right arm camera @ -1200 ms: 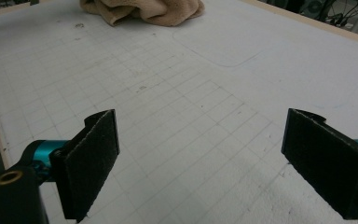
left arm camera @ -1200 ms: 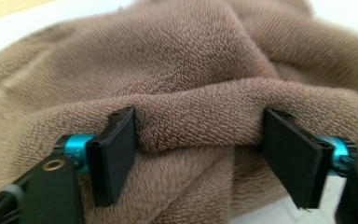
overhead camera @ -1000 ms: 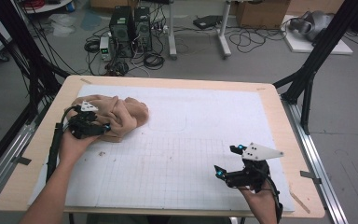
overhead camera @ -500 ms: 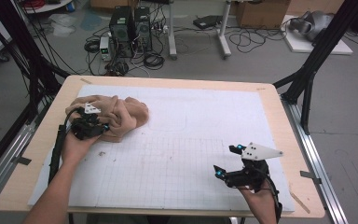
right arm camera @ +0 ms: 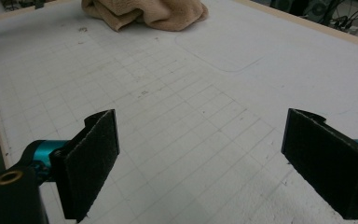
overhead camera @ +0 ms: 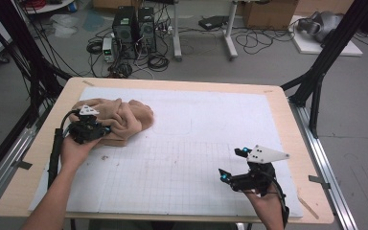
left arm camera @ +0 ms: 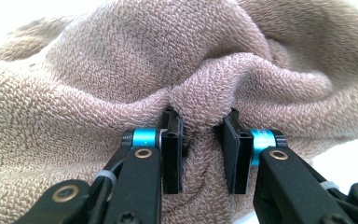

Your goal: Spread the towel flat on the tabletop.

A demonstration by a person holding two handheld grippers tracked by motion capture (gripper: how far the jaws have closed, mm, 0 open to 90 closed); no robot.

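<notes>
On the white mat (overhead camera: 182, 143), left tongs (left arm camera: 200, 149) have just closed, pinching the towel (left arm camera: 121, 84); right tongs (right arm camera: 205, 163) gape.

Tan terry towel (overhead camera: 117, 120), looped weave; white mat (overhead camera: 211, 143), faint grey grid; pale wood table (overhead camera: 287, 115); black left gripper (left arm camera: 200, 149), right gripper (right arm camera: 205, 163), blue accents.

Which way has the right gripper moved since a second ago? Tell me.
No. The right gripper sits at the same spot against the white mat's near edge, jaws open.
</notes>
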